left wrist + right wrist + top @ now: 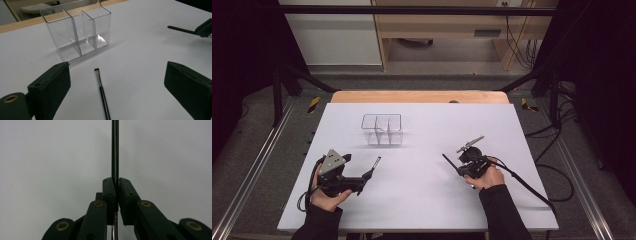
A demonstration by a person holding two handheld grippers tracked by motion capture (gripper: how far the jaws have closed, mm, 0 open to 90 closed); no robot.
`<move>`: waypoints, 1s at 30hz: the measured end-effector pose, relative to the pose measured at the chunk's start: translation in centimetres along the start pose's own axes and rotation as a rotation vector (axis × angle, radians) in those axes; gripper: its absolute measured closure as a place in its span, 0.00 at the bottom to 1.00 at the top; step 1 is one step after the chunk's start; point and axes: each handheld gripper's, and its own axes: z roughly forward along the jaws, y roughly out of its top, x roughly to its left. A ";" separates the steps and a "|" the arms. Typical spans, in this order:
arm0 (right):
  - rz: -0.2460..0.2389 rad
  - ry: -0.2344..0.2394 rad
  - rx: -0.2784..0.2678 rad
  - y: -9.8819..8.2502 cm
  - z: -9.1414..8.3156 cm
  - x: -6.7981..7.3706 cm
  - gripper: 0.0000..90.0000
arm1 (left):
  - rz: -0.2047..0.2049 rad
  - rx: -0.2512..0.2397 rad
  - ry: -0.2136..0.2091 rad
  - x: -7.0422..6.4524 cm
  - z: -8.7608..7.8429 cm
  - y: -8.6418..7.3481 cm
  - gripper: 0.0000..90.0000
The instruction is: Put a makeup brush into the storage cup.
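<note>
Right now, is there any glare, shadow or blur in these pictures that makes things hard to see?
Left gripper view: glare spot low in the clear plastic three-compartment organizer, soft shadow beside it. Right gripper view: the thin black brush handle sharp, closest jaw parts blurred. High view: evenly lit white table, dark surroundings.

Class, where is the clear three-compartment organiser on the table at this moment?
In the high view the clear organiser stands upright on the white table, toward its far edge and left of centre, beyond the left gripper and the small brush.

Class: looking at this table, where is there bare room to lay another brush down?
Bare white table lies between the two hand-held grippers, and right of the clear plastic three-compartment organiser. It is tighter by the thin black brush lying before the open left hand-held gripper.
</note>
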 end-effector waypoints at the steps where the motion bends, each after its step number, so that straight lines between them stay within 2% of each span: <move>1: -0.006 0.001 -0.010 0.1 -0.3 0.0 0.93 | 0.003 0.002 -0.001 -0.1 0.0 0.0 0.07; 13: -0.038 0.060 -0.112 1.5 -2.8 1.0 0.93 | 0.033 0.014 -0.014 -0.9 0.5 0.2 0.07; 18: -0.056 0.073 -0.119 2.1 -3.3 1.3 0.93 | 0.057 0.028 -0.021 -1.2 0.8 0.3 0.07; 30: -0.109 0.124 -0.108 3.2 -4.4 2.0 0.94 | 0.156 0.038 -0.030 -2.4 1.0 1.9 0.07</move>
